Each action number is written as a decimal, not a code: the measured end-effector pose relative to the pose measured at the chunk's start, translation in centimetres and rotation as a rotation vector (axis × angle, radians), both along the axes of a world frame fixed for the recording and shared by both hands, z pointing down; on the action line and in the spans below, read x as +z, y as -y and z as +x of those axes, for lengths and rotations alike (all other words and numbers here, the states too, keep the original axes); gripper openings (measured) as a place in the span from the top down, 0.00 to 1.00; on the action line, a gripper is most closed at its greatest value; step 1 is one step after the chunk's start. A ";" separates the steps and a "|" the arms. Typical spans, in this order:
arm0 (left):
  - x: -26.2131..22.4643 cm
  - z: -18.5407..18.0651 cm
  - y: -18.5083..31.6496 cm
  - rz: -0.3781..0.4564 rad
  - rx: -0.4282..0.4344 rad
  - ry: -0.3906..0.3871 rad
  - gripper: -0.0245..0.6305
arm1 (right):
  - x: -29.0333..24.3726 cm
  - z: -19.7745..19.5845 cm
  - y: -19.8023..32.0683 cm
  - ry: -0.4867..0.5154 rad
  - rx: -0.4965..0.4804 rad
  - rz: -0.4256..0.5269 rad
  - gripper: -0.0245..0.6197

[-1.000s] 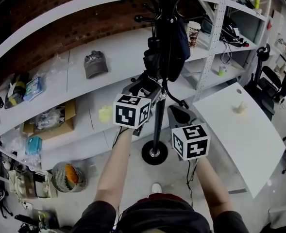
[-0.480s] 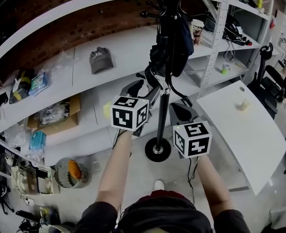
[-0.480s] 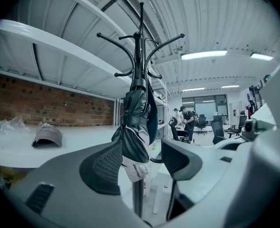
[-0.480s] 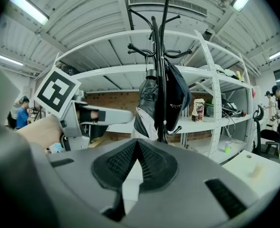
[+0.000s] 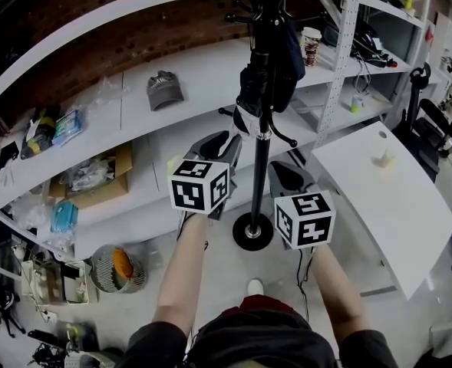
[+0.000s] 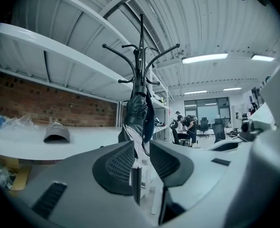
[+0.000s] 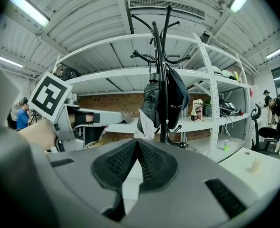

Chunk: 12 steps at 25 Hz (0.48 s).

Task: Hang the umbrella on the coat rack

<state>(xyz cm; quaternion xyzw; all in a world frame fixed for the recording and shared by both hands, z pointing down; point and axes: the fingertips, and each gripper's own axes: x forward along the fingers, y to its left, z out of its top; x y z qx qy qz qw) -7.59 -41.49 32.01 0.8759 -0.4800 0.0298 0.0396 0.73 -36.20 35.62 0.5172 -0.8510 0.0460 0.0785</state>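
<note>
A folded black umbrella hangs on the black coat rack, beside a dark blue bag. Neither gripper touches it. My left gripper is held short of the pole, left of it; its jaws are closing with a narrow gap and nothing between them. In the left gripper view the umbrella and rack stand beyond the left gripper. My right gripper sits right of the pole, shut and empty. The right gripper view shows the umbrella ahead, above the right gripper.
Long white shelves run behind the rack, holding a grey cap, a paper cup and a cardboard box. A white table stands at the right. A round fan lies on the floor at the left. The rack's base is near my feet.
Both grippers have drawn back from the coat rack towards me. The left gripper's jaws have narrowed from wide open. The umbrella stays hanging on the rack.
</note>
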 end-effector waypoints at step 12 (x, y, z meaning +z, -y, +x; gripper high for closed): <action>1.0 -1.4 -4.1 0.003 -0.033 -0.023 0.94 | 0.1 -0.5 -3.3 0.021 -0.006 0.000 0.93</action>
